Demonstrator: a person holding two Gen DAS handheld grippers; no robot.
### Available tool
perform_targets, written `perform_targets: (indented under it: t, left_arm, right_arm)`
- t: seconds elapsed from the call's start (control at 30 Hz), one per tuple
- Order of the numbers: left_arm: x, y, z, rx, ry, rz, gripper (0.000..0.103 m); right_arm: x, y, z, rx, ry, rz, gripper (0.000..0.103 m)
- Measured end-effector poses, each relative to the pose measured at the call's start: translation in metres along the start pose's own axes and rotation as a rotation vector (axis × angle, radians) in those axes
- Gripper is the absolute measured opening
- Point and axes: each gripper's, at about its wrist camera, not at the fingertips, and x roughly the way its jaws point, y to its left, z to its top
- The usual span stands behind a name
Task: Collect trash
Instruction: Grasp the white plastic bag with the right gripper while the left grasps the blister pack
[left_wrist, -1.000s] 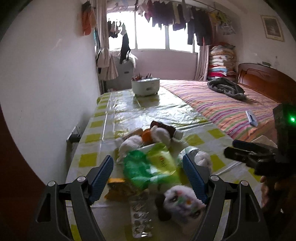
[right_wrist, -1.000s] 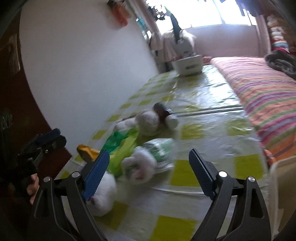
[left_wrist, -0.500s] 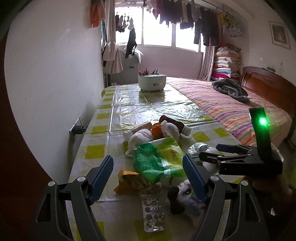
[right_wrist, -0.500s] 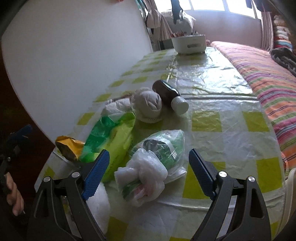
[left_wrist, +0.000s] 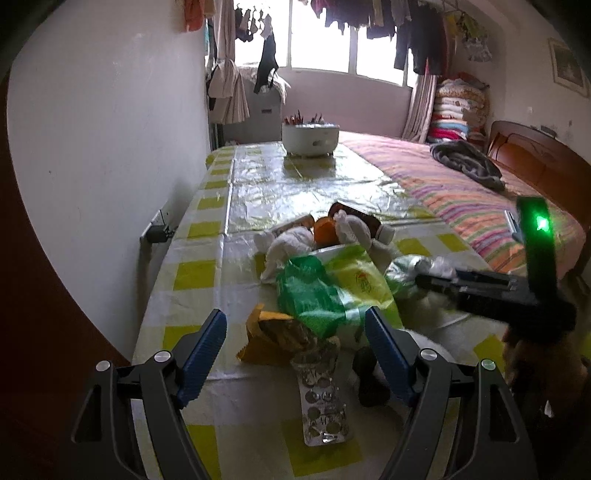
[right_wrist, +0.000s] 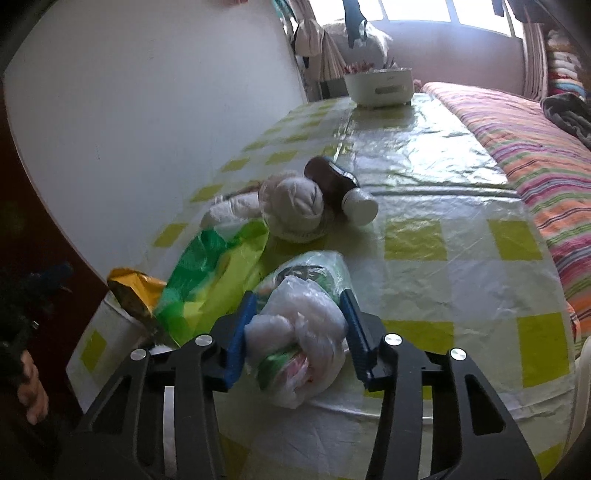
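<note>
Right gripper (right_wrist: 297, 328) closing on the white bag (right_wrist: 299, 332), pads touching; green bag (right_wrist: 218, 280) just beside. Left gripper (left_wrist: 295, 343) wide over wrapper (left_wrist: 275, 334) and blister pack (left_wrist: 323, 398).

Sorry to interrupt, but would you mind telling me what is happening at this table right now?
A person with a handheld gripper in each hand is collecting trash from the yellow-checked plastic table cover. The right gripper is closing, with a knotted clear plastic bag of waste between its blue pads. The left gripper hangs open above a crumpled orange snack wrapper and an empty silver blister pack. A green and yellow plastic bag lies untouched.
</note>
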Motion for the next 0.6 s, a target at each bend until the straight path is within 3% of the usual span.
perform_targets:
  t: [0.3,0.6]
  left_arm:
    - [0.017,-0.017,-0.025,0.094,0.151,-0.073,0.075]
    - [0.042,-0.026,-0.04,0.106,0.27,-0.052,0.075]
  right_arm:
    - [-0.015,-0.006,-0.005,0.012,-0.04,0.016,0.044]
    - [-0.022,-0.01,-0.004,0.026,-0.061,0.033,0.044]
